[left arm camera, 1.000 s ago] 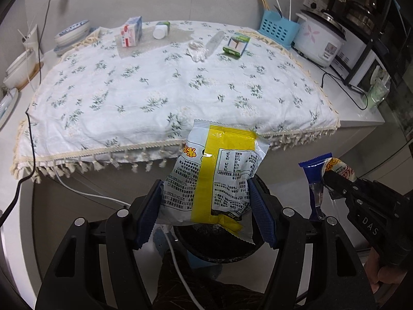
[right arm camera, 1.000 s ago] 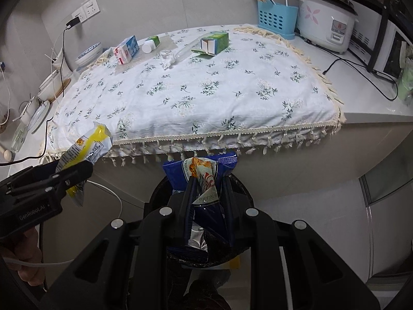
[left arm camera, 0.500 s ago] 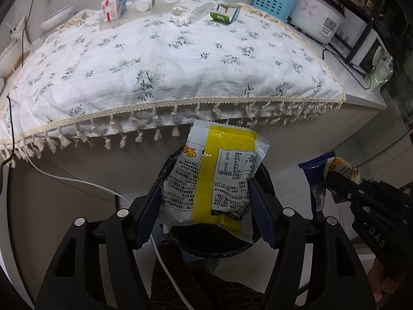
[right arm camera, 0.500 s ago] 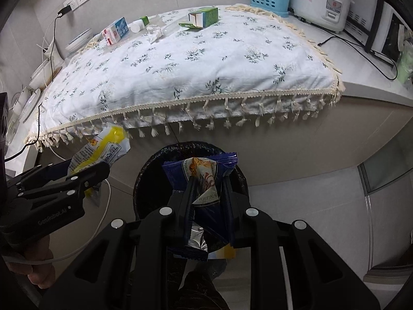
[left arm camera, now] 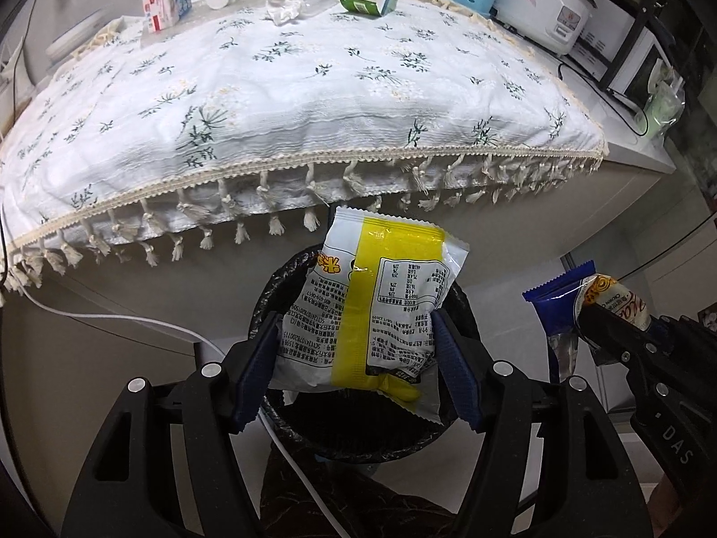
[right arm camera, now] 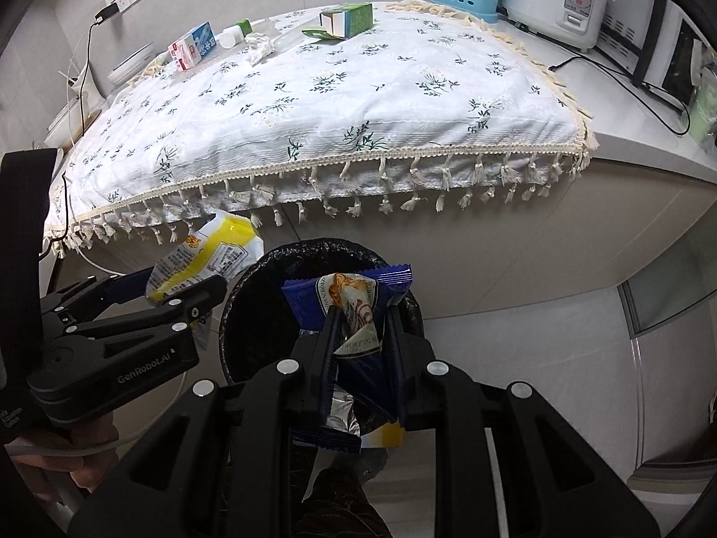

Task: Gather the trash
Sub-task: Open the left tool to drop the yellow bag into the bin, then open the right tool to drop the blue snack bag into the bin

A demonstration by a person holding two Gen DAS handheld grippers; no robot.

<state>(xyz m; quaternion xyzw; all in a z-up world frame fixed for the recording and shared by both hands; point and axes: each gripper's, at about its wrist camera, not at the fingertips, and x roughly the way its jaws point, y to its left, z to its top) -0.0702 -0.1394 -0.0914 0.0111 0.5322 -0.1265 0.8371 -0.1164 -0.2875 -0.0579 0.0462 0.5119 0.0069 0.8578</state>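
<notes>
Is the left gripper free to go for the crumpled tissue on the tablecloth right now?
Probably not: the left gripper is shut on the yellow-and-white snack bag above the bin. The crumpled tissue lies unobstructed on the far side.

I count two crinkly snack wrappers, one white-and-yellow (left arm camera: 376, 309) and one dark blue (right arm camera: 354, 309). One round black-lined trash bin (right arm camera: 251, 296). On the cloth I see two small cartons, red-and-blue (right arm camera: 192, 47) and green (right arm camera: 347, 20), one white bottle (right arm camera: 233, 36), one crumpled tissue (right arm camera: 260, 47).
</notes>
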